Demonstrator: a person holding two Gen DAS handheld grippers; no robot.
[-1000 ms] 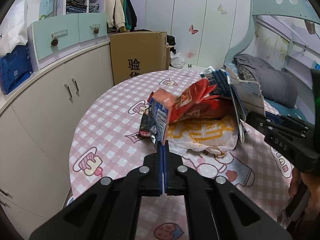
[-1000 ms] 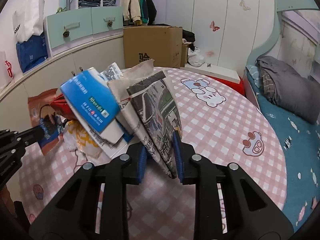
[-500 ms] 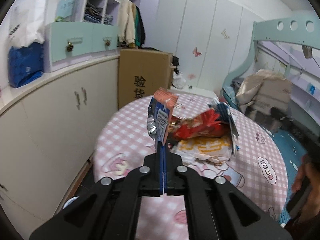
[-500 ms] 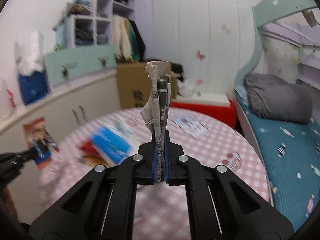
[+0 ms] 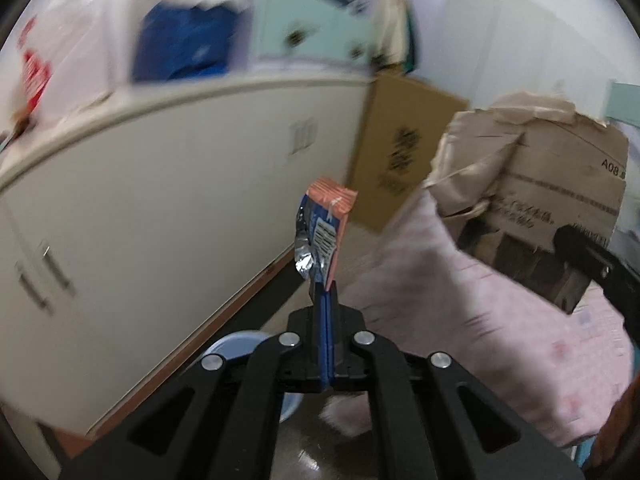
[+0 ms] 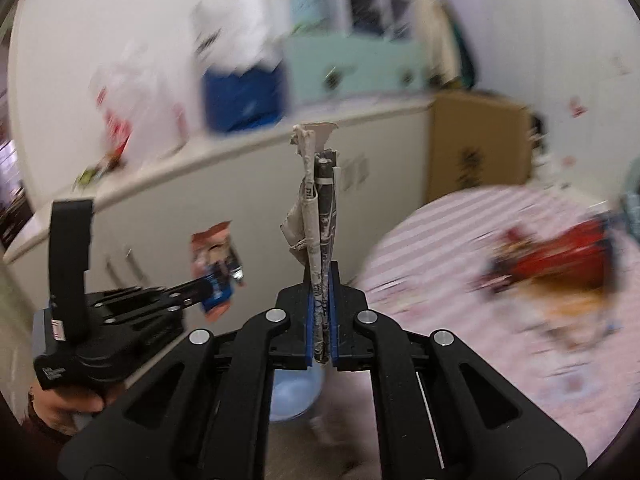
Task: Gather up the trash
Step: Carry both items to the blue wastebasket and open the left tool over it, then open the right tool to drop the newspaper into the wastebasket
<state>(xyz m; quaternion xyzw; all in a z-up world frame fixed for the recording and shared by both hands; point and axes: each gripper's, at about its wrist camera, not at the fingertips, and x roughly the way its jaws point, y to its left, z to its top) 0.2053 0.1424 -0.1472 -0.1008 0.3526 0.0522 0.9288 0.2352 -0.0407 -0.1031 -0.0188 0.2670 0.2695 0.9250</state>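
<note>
Holding one piece of trash in each gripper, you carry both off the pink checked table (image 6: 460,240). Your left gripper (image 5: 326,308) has its jaws clamped on one snack wrapper (image 5: 326,228), which stands upright beside the table's edge. Your right gripper (image 6: 322,312) is clamped on one folded bundle of newspaper (image 6: 318,216), also upright. I judge you hold them high so nothing drags. One light blue bin (image 6: 294,396) waits on the floor below the table's edge, probably the target. More wrappers (image 6: 560,264) remain on the table, too blurred to count.
</note>
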